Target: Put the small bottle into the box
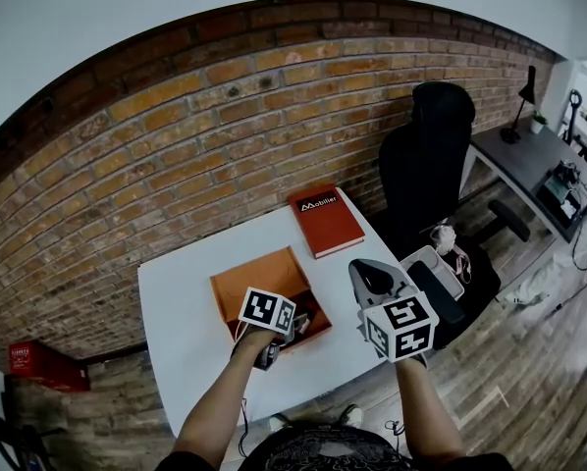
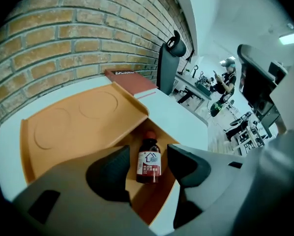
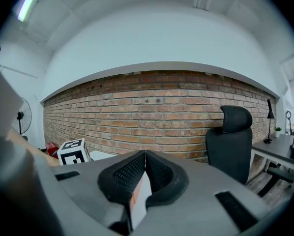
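The small bottle [image 2: 148,162] is dark brown glass with a red cap and a white label that carries a blue house mark above a red band. It rests inside the box [image 1: 265,285], seemingly on its back with the label up and the cap toward the lid's hinge. The box is shallow orange card, open, its lid folded back flat with two round impressions pressed into it, and it sits on the white bench [image 1: 179,314].
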`<state>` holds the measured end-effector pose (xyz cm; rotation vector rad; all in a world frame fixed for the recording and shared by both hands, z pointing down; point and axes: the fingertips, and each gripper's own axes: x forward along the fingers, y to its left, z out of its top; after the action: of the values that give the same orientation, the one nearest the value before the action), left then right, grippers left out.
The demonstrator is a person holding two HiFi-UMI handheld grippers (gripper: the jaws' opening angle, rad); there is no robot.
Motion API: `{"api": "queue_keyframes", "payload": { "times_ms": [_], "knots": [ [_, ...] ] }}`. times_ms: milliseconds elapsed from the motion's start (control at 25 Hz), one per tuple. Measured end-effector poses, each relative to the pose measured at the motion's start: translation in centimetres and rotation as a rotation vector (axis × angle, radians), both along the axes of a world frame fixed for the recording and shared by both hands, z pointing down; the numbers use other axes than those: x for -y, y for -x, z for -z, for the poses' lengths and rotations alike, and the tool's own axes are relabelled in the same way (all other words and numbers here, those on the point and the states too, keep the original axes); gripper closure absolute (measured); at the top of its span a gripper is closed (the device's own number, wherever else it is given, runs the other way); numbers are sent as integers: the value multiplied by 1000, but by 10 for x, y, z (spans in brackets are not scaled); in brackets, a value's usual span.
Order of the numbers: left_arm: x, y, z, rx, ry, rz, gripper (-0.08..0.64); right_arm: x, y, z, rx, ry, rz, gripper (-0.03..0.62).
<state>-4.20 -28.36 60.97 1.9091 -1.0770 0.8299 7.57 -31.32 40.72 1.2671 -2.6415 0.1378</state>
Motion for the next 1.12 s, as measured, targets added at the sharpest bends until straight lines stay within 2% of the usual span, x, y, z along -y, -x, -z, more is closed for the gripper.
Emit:
{"api": "queue_keyframes", "payload": {
  "times_ms": [360, 560, 920, 1120],
  "knots": [
    [14, 22, 56, 0, -175, 51, 316, -1, 9, 2, 7, -3, 19, 571],
    [21, 39, 94, 27, -313, 99, 354, 0, 11, 7, 7, -13, 23, 571],
    [26, 67, 154, 62, -512, 170, 383, 2, 13, 18, 10, -31, 22, 571],
    [25, 84, 189, 84, -656, 229, 431, 3, 13, 24, 13, -46, 21, 571]
  ]
}}
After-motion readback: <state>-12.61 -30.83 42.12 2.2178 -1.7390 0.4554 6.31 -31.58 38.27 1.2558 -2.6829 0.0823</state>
